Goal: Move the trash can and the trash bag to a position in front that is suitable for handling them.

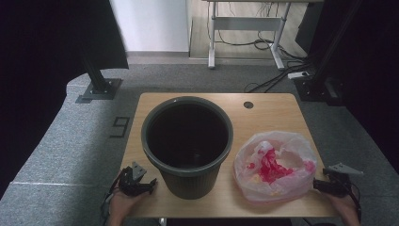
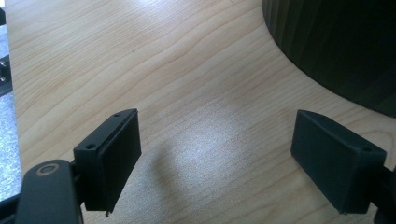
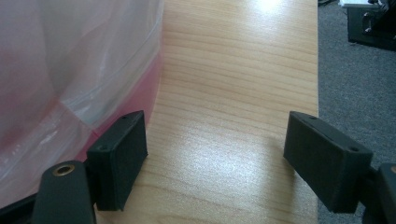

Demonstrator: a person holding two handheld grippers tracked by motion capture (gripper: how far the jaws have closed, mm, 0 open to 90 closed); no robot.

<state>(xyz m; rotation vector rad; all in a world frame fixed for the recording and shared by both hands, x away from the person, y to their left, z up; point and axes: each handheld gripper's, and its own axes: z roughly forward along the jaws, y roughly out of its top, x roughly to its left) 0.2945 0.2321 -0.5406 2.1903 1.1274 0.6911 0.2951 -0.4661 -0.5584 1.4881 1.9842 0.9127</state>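
The bag point(image 1: 275, 165), pink and translucent, lies just to the left of the right claw point(image 1: 316, 184), its plastic right beside that claw's left jaw in the right gripper view point(image 3: 70, 93) and not between the jaws. The right claw is spread over bare tabletop point(image 3: 233, 116). The bin point(image 1: 187, 143) stands just right of the left claw point(image 1: 151, 184), which is spread too, nothing between its jaws point(image 2: 215, 163).
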